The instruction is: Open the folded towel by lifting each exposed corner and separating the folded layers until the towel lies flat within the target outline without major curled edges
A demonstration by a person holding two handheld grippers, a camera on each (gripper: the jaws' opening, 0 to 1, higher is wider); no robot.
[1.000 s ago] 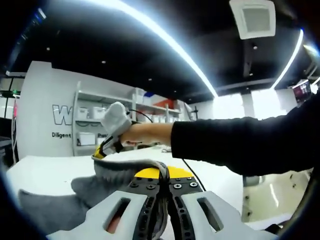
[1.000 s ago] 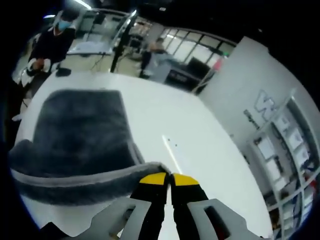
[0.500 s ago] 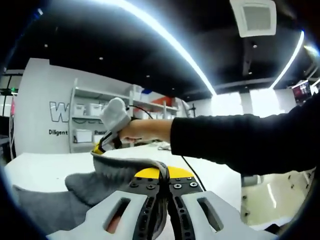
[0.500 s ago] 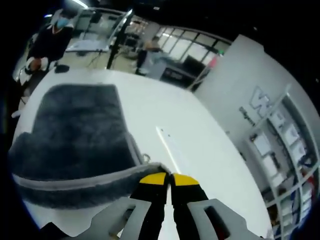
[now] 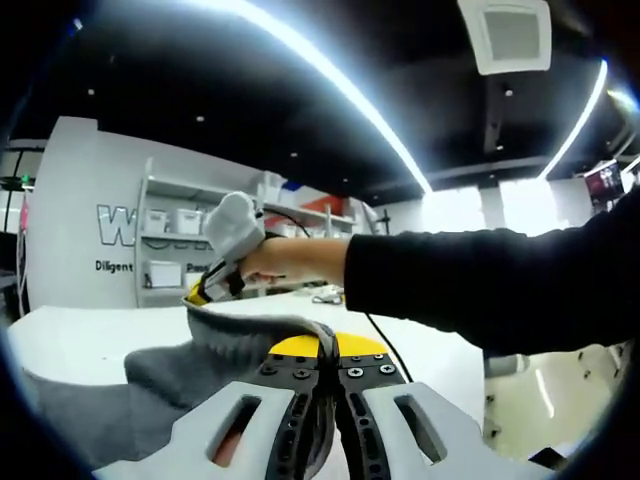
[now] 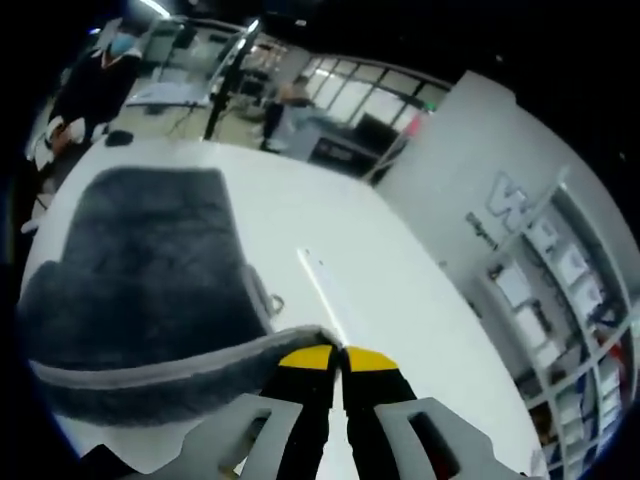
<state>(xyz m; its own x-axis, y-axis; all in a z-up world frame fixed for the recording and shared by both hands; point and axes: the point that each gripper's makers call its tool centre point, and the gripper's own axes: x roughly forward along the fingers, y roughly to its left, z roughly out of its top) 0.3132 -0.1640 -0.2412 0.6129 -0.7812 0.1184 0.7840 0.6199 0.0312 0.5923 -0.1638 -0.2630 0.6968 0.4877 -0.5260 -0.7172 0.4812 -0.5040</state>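
A grey towel lies partly on the white table, its near edge lifted off the surface. My right gripper is shut on one corner of that edge, the hem running left from its yellow tips. In the left gripper view my left gripper is shut on another corner of the towel, which drapes down to the left. The right gripper appears there too, held by a hand in a black sleeve, pinching the towel's raised hem.
White shelves with boxes stand against a wall with lettering behind the table. A person in dark clothes stands at the table's far end, and another stands further back. A small dark item lies near the far edge.
Both grippers have kept their hold on the towel. The right gripper has drawn its corner slightly further from the folded part; the views have shifted a little.
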